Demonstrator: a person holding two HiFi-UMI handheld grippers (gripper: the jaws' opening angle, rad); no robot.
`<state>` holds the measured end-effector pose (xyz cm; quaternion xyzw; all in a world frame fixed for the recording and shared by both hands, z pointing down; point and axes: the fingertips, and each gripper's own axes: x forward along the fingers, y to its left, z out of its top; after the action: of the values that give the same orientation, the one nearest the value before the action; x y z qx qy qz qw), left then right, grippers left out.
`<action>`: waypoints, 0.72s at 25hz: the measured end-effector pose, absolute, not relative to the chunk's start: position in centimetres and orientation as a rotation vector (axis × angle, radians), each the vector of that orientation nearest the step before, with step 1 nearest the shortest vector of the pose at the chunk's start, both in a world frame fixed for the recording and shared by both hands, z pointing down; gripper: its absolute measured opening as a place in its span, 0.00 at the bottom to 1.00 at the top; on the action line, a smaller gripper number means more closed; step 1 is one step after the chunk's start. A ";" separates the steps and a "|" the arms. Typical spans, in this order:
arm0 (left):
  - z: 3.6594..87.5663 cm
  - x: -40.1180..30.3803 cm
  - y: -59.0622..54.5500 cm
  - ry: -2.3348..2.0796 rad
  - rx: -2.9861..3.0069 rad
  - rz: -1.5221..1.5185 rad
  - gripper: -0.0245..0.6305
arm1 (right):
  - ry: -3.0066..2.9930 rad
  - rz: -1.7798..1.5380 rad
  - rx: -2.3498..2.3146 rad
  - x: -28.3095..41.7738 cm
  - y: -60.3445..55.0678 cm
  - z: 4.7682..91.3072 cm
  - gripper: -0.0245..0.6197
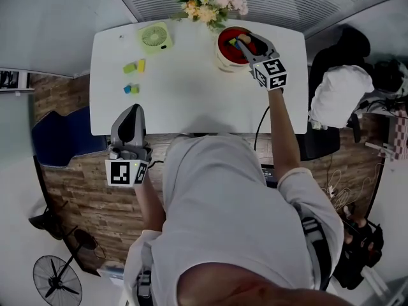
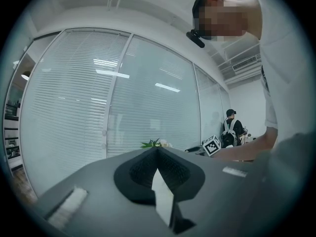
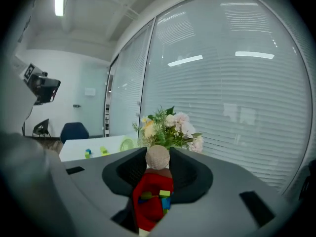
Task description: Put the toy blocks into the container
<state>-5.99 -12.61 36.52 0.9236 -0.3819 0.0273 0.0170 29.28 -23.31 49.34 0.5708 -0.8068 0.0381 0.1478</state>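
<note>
A red container (image 1: 223,43) stands at the table's far right and holds several coloured blocks (image 1: 237,43). My right gripper (image 1: 244,44) hangs over it, shut on a round tan block (image 3: 158,157). The right gripper view shows that block pinched between the jaws of the right gripper (image 3: 158,163), with the red container (image 3: 147,216) and its blocks (image 3: 160,195) directly below. A green and yellow pair of blocks (image 1: 134,67) and a blue and green pair (image 1: 131,89) lie on the white table (image 1: 191,101) at the left. My left gripper (image 1: 134,112) sits shut and empty at the table's near edge.
A small green fan (image 1: 155,37) and a bunch of flowers (image 1: 207,2) stand at the back of the table. A black chair with a white cloth (image 1: 341,88) is at the right, a blue chair (image 1: 60,136) at the left.
</note>
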 end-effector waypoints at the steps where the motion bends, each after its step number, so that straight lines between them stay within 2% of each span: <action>1: 36.5 -6.1 -12.6 -1.195 2.866 0.082 0.04 | -2.286 0.095 1.607 29.6 -23.5 50.0 0.26; 9: 36.7 -8.3 -11.5 -1.282 2.808 0.074 0.04 | -1.933 -0.033 1.146 30.4 -24.6 57.1 0.26; 16: 37.1 -11.0 -10.2 -1.392 2.740 0.072 0.04 | -1.778 -0.006 0.831 30.0 -25.3 62.4 0.26; 18: 36.9 -11.8 -9.8 -1.422 2.728 0.070 0.04 | -1.779 0.030 0.836 29.9 -25.6 62.8 0.31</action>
<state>-11.80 -9.76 36.87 0.8860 -0.4620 0.0228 0.0321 29.88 -25.56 62.82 0.3539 -0.7530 0.0129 0.5546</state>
